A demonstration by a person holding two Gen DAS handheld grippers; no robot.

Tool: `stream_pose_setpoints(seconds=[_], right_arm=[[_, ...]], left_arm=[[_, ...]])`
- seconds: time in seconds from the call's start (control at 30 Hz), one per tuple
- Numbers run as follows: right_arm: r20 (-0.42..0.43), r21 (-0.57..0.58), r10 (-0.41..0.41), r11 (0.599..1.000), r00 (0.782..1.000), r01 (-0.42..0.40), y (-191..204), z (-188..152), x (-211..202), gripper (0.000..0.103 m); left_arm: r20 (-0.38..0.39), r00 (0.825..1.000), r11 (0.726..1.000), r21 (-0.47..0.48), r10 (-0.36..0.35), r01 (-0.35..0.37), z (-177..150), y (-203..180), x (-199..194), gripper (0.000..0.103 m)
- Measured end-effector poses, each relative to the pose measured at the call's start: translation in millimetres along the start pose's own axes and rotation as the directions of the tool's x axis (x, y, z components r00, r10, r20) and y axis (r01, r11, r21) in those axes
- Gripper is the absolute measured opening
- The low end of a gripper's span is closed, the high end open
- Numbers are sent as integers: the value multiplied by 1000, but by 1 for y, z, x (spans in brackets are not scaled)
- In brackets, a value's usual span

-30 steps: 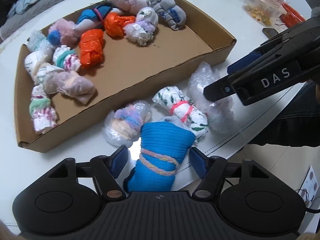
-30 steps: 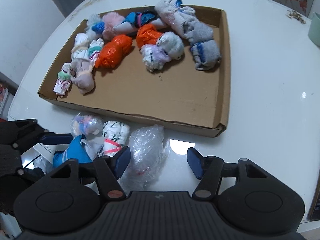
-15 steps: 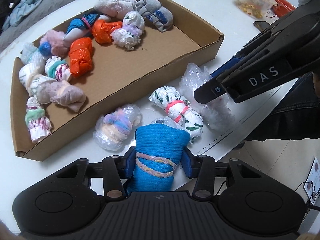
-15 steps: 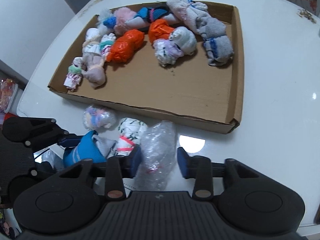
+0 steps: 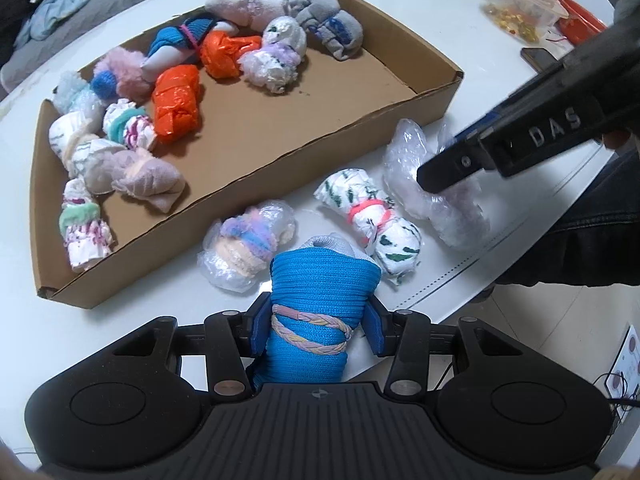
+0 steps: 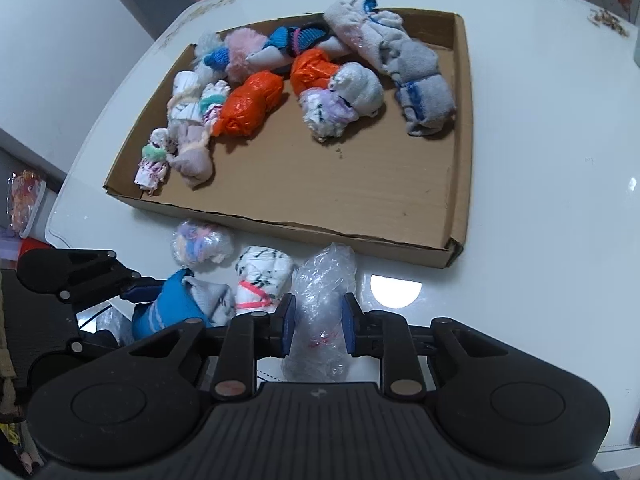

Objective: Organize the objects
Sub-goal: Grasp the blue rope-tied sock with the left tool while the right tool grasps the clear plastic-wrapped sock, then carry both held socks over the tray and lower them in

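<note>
Nearest the left wrist camera, the left gripper [image 5: 316, 330] is pinching a blue sock roll [image 5: 316, 300] bound with a braided band, its blue pads pressing both sides of the roll, which is standing at the near edge of the white table [image 5: 400, 20]. Over on the right, the right gripper [image 6: 318, 322] is squeezing a clear plastic bundle [image 6: 320, 304], jaws pressed in tight on the crinkled wrap, also near the table's front edge.

Just beyond those two, a white roll with a pink band [image 5: 370, 220] is lying between them, and a pastel bundle in plastic [image 5: 244, 246] is sitting just beside the blue roll. Both are waiting outside the box.

Farther back, the cardboard box [image 5: 320, 148] is holding a crowd of bundles along its far and left sides, two orange ones [image 5: 178, 104] among them, while its near right part is showing bare cardboard.

The risks, as I judge them: the plastic bundle is slippery and soft, so it could be sliding out of the right pads during the lift. The blue roll is gripped low near its band and may be tipping or sagging. Both grippers are working close together, so they could be bumping each other or knocking the white roll. The box wall is standing right in the path, and a low carry could be catching it
</note>
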State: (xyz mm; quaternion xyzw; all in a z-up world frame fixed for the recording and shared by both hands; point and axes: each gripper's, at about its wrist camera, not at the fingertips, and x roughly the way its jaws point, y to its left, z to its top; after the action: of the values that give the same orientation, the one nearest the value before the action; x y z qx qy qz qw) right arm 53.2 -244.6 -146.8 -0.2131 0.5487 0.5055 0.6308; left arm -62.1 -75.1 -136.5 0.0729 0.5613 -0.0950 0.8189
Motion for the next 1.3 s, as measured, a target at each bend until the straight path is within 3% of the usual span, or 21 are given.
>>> stream_pose_setpoints(seconds=[0.2, 0.57, 0.77, 0.97, 1.13, 1.3], right_arm=[[-14, -27, -17, 999, 1000, 16, 8, 1, 10, 34], [-30, -89, -4, 996, 1000, 1, 15, -1, 11, 27], [23, -72, 29, 997, 999, -27, 5, 1, -11, 27], [51, -52, 11, 999, 999, -9, -4, 2, -17, 27], [136, -29, 49, 999, 990, -46, -17, 8, -44, 27], [280, -32, 35, 999, 959, -28, -28, 27, -76, 27]], left_arm=[[17, 1000, 1000, -4, -1, 1, -1, 0, 0, 55], [44, 999, 1000, 8, -14, 14, 0, -2, -3, 51], [57, 998, 1000, 25, -19, 18, 3, -2, -19, 51], [76, 997, 1000, -20, -12, 13, 11, 10, -34, 51], [183, 983, 1000, -24, 11, -6, 31, 27, -74, 51], [265, 963, 996, -75, 57, -38, 66, 52, -90, 51]])
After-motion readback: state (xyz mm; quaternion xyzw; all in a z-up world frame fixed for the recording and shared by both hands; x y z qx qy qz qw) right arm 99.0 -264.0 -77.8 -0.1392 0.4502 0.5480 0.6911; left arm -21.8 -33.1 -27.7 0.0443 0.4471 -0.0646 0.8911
